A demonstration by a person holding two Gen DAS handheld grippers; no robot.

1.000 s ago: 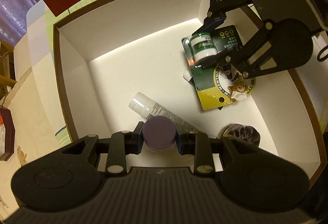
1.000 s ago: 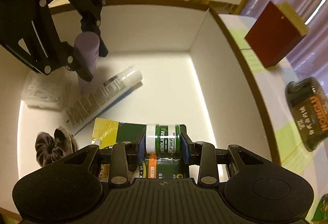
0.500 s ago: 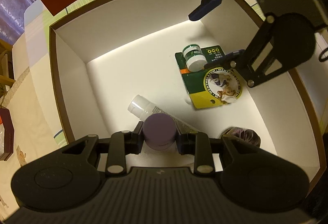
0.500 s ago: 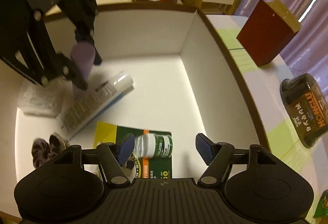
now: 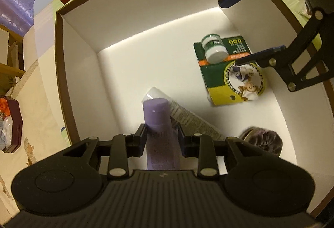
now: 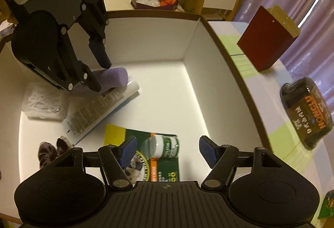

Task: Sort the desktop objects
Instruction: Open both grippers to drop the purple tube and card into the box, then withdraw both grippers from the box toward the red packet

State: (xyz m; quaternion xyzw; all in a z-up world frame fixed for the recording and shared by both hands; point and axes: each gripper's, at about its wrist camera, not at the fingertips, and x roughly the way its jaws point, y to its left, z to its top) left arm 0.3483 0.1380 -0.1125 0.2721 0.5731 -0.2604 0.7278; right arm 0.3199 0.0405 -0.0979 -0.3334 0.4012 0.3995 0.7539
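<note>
Nearest the left wrist camera, the left gripper (image 5: 161, 137) has its fingers closed against the sides of a purple bottle (image 5: 159, 123), which lies tilted across a white tube (image 6: 100, 107) on the floor of the white box (image 5: 129, 13). Further right, the right gripper (image 6: 167, 153) hangs with its blue-padded fingers (image 6: 206, 153) spread wide and holding nothing, just above the small green-and-white jar (image 5: 214, 48) that lies on its side on a green and yellow card (image 5: 227, 84), while a dark fabric scrunchie (image 5: 263, 142) rests near the box's near wall. Beyond the box, a dark red block (image 6: 265, 42) and a dark labelled packet (image 6: 306, 117) stand on the table.
</note>
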